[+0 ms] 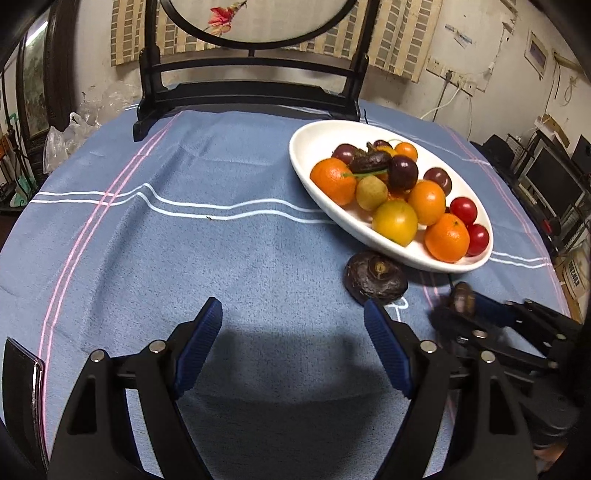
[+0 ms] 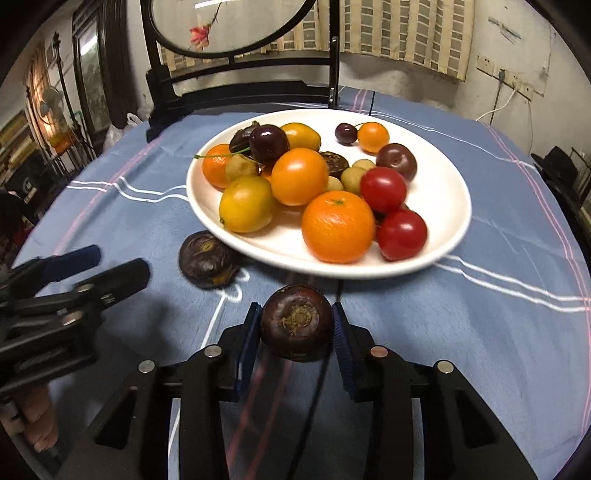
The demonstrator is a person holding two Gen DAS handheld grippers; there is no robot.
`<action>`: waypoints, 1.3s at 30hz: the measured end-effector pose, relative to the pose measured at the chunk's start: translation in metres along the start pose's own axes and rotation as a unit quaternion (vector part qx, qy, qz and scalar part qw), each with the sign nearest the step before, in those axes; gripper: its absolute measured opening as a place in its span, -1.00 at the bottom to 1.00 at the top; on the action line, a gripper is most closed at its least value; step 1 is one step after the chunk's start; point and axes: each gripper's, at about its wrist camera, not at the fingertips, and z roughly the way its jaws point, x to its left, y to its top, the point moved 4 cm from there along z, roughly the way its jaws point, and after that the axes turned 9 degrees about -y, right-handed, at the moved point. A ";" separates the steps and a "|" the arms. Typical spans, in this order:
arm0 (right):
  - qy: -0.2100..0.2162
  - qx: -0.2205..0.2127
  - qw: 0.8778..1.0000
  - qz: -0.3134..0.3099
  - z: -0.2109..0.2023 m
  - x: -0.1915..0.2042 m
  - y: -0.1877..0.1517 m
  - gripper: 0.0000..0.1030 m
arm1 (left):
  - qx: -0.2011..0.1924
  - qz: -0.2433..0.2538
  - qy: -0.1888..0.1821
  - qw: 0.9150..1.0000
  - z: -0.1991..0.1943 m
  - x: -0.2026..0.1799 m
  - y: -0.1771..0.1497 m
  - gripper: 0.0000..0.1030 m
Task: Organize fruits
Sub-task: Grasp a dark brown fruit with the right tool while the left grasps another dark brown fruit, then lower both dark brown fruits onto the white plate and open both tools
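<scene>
Two dark chestnuts off one plate

Plate near rim blurred; framed screen top cropped.

Left wrist view looks steeply down along its own fingers, close over the blue tablecloth, toward the white plate at right. Right wrist view faces likewise, nearer the plate. Both share plate, cloth and dark chair.
</scene>
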 end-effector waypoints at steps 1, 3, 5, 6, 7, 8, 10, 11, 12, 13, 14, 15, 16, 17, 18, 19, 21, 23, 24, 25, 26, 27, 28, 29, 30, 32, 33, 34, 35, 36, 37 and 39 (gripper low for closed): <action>0.001 -0.002 1.000 0.003 -0.004 -0.004 -0.002 -0.25 | 0.001 0.004 0.001 1.000 0.001 -0.002 -0.001 0.50; 0.003 -0.003 1.000 0.011 -0.009 -0.012 -0.007 -0.25 | -0.001 0.014 0.005 1.000 0.001 -0.005 -0.002 0.50; 0.007 -0.002 1.000 0.021 -0.011 -0.019 -0.012 -0.25 | -0.006 0.034 0.016 0.999 0.001 -0.012 -0.002 0.50; 0.010 -0.001 1.000 0.025 -0.012 -0.022 -0.013 -0.25 | -0.006 0.039 0.017 0.999 0.002 -0.014 -0.003 0.50; 0.014 -0.001 0.999 0.029 -0.012 -0.024 -0.014 -0.25 | -0.004 0.043 0.016 0.999 0.003 -0.018 -0.004 0.50; 0.017 -0.001 0.999 0.033 -0.013 -0.026 -0.014 -0.25 | 0.000 0.043 0.012 0.999 0.004 -0.020 -0.004 0.50; 0.024 -0.005 0.999 0.038 -0.016 -0.029 -0.013 -0.25 | 0.010 0.041 0.003 0.999 0.007 -0.024 -0.005 0.50; 0.030 -0.008 0.999 0.038 -0.018 -0.029 -0.013 -0.25 | 0.014 0.039 -0.001 0.999 0.008 -0.026 -0.005 0.50; 0.035 -0.011 0.999 0.038 -0.020 -0.030 -0.012 -0.25 | 0.016 0.037 -0.001 0.999 0.010 -0.028 -0.005 0.50; 0.039 -0.012 0.998 0.037 -0.021 -0.031 -0.013 -0.25 | 0.019 0.039 0.002 0.999 0.013 -0.030 -0.006 0.50; 0.042 -0.010 0.998 0.037 -0.022 -0.032 -0.014 -0.25 | 0.024 0.043 0.005 0.999 0.016 -0.032 -0.007 0.50; 0.043 -0.008 0.998 0.036 -0.022 -0.032 -0.015 -0.25 | 0.031 0.049 0.007 0.998 0.020 -0.034 -0.007 0.50; 0.042 -0.007 0.999 0.034 -0.023 -0.033 -0.015 -0.25 | 0.039 0.051 0.008 0.998 0.025 -0.036 -0.007 0.50; 0.041 -0.007 0.999 0.033 -0.024 -0.034 -0.015 -0.25 | 0.043 0.048 0.008 0.998 0.029 -0.037 -0.007 0.49; 0.040 -0.008 0.999 0.033 -0.025 -0.034 -0.015 -0.25 | 0.047 0.045 0.007 0.998 0.032 -0.037 -0.006 0.47; 0.041 -0.009 0.999 0.034 -0.025 -0.035 -0.015 -0.25 | 0.048 0.044 0.007 0.998 0.035 -0.039 -0.003 0.41; 0.042 -0.010 0.998 0.036 -0.027 -0.036 -0.015 -0.25 | 0.048 0.052 0.006 0.997 0.040 -0.044 0.002 0.31; 0.041 -0.011 0.998 0.038 -0.028 -0.038 -0.014 -0.25 | 0.054 0.062 0.010 0.997 0.048 -0.050 0.008 0.26; 0.039 -0.012 0.998 0.038 -0.028 -0.039 -0.014 -0.25 | 0.053 0.064 0.011 0.996 0.051 -0.051 0.011 0.24; 0.038 -0.012 0.998 0.038 -0.028 -0.039 -0.014 -0.24 | 0.050 0.065 0.012 0.997 0.053 -0.051 0.013 0.15; 0.037 -0.012 0.998 0.038 -0.028 -0.040 -0.015 -0.25 | 0.047 0.066 0.009 0.997 0.053 -0.051 0.015 -0.06; 0.036 -0.013 0.999 0.038 -0.028 -0.040 -0.015 -0.24 | 0.047 0.068 0.001 0.997 0.053 -0.053 0.016 -0.13; 0.034 -0.012 0.999 0.039 -0.027 -0.041 -0.016 -0.24 | 0.049 0.073 0.001 0.996 0.052 -0.054 0.016 -0.13; 0.034 -0.010 0.999 0.040 -0.026 -0.041 -0.016 -0.24 | 0.053 0.076 -0.003 0.996 0.050 -0.054 0.015 -0.14; 0.035 -0.009 0.999 0.041 -0.026 -0.041 -0.016 -0.24 | 0.053 0.078 -0.008 0.995 0.047 -0.055 0.013 -0.14; 0.034 -0.010 0.999 0.039 -0.026 -0.040 -0.017 -0.25 | 0.053 0.080 -0.016 0.995 0.039 -0.056 0.010 -0.14; 0.035 -0.012 0.999 0.039 -0.027 -0.040 -0.016 -0.25 | 0.051 0.081 -0.022 0.995 0.032 -0.057 0.008 -0.14; 0.036 -0.015 0.998 0.040 -0.029 -0.040 -0.016 -0.25 | 0.051 0.082 -0.027 0.995 0.027 -0.059 0.005 -0.14; 0.039 -0.021 0.998 0.044 -0.031 -0.040 -0.015 -0.25 | 0.050 0.083 -0.032 0.995 0.021 -0.060 0.003 -0.14; 0.041 -0.029 0.998 0.049 -0.035 -0.041 -0.014 -0.25 | 0.046 0.087 -0.040 0.994 0.012 -0.062 0.003 -0.14; 0.042 -0.037 0.997 0.056 -0.038 -0.042 -0.012 -0.25 | 0.041 0.090 -0.044 0.994 0.006 -0.064 0.003 -0.14; 0.049 -0.057 0.995 0.073 -0.050 -0.045 -0.007 -0.25 | 0.030 0.099 -0.049 0.993 -0.007 -0.069 0.007 -0.14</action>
